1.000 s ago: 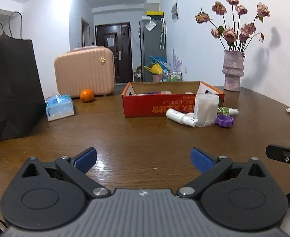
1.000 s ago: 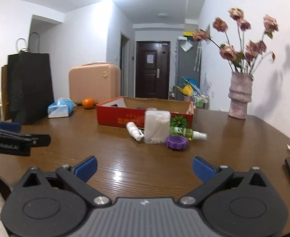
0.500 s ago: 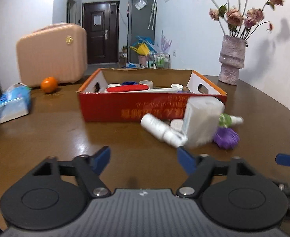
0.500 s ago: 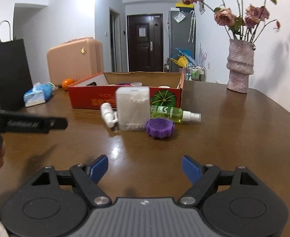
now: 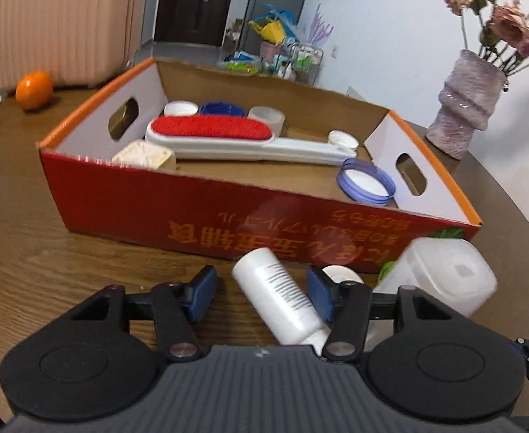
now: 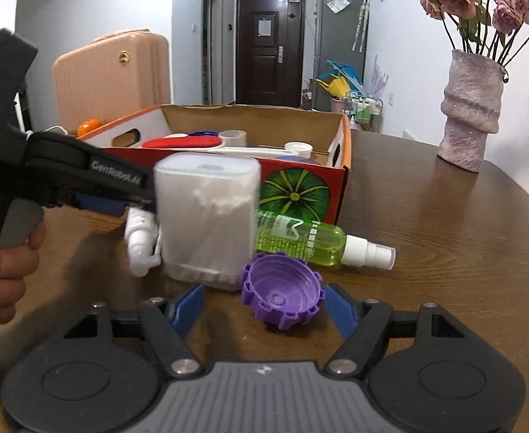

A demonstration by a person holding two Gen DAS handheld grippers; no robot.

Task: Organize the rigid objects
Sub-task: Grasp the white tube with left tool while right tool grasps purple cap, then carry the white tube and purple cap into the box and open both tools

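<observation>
A red cardboard box (image 5: 199, 213) (image 6: 302, 189) holds a red lint brush (image 5: 210, 128), several lids and a roll. In front of it lie a white bottle (image 5: 279, 296) (image 6: 140, 243), a white cotton-swab container (image 5: 441, 274) (image 6: 205, 220), a green spray bottle (image 6: 311, 240) and a purple lid (image 6: 282, 294). My left gripper (image 5: 261, 296) is open, its fingers on either side of the white bottle. My right gripper (image 6: 264, 305) is open, its fingers on either side of the purple lid.
A pink suitcase (image 5: 58, 25), an orange (image 5: 33, 89) and a vase of dried roses (image 5: 466, 104) (image 6: 472, 108) stand on the round brown table (image 6: 463, 252). The left gripper's body (image 6: 48, 176) and a hand show at the left of the right wrist view.
Both grippers have moved forward to the objects in front of the box. The left now straddles the white bottle, the right straddles the purple lid. Both fingers' gaps have narrowed.
</observation>
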